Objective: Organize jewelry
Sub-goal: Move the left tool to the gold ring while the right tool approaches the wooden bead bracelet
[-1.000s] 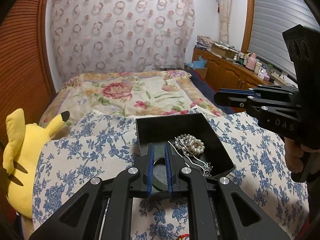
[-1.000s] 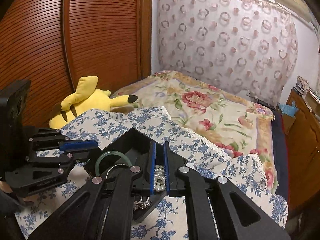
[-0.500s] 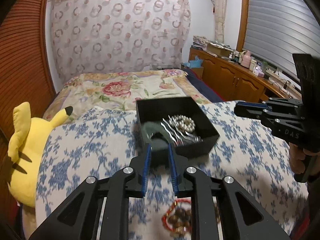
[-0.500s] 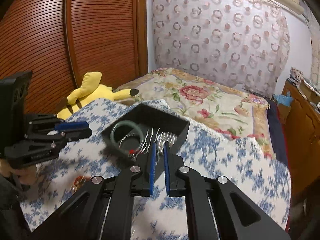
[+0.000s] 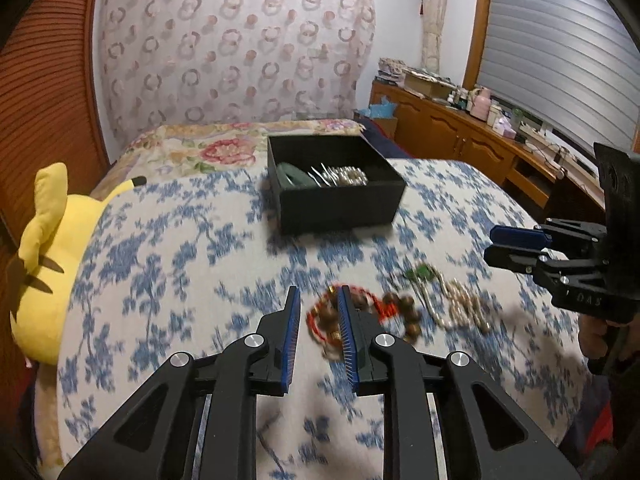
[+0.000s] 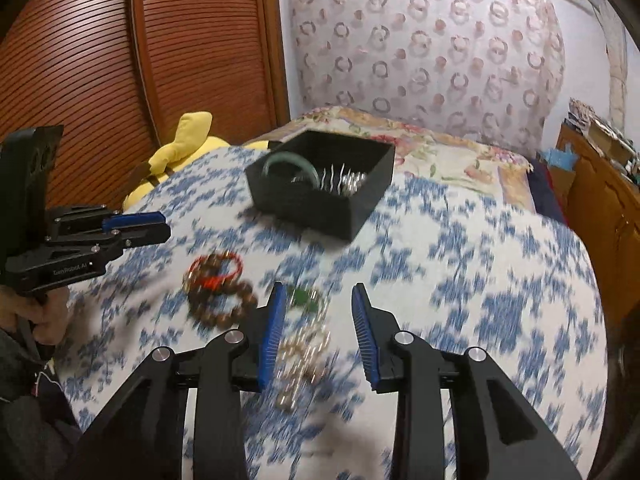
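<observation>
2 handheld grippers are hovering over a blue-flowered cloth (image 5: pixel 168 264) where loose jewelry is lying: the left gripper (image 5: pixel 318 300), jaws slightly parted and grasping nothing, is poised above a red-and-brown bead bracelet (image 5: pixel 320 320), while the right gripper (image 6: pixel 318 296), jaws just opening and empty, is hanging over a pearl strand (image 6: pixel 304 354) beside a green pendant (image 6: pixel 302 296); farther back, a black box (image 5: pixel 340 204) is holding a green bangle (image 6: pixel 290 164) and pearls

box (image 5: pixel 340 204) behind loose jewelry (image 5: pixel 400 312) on cloth (image 5: pixel 180 264) | bangle (image 6: pixel 290 164) in box
</observation>
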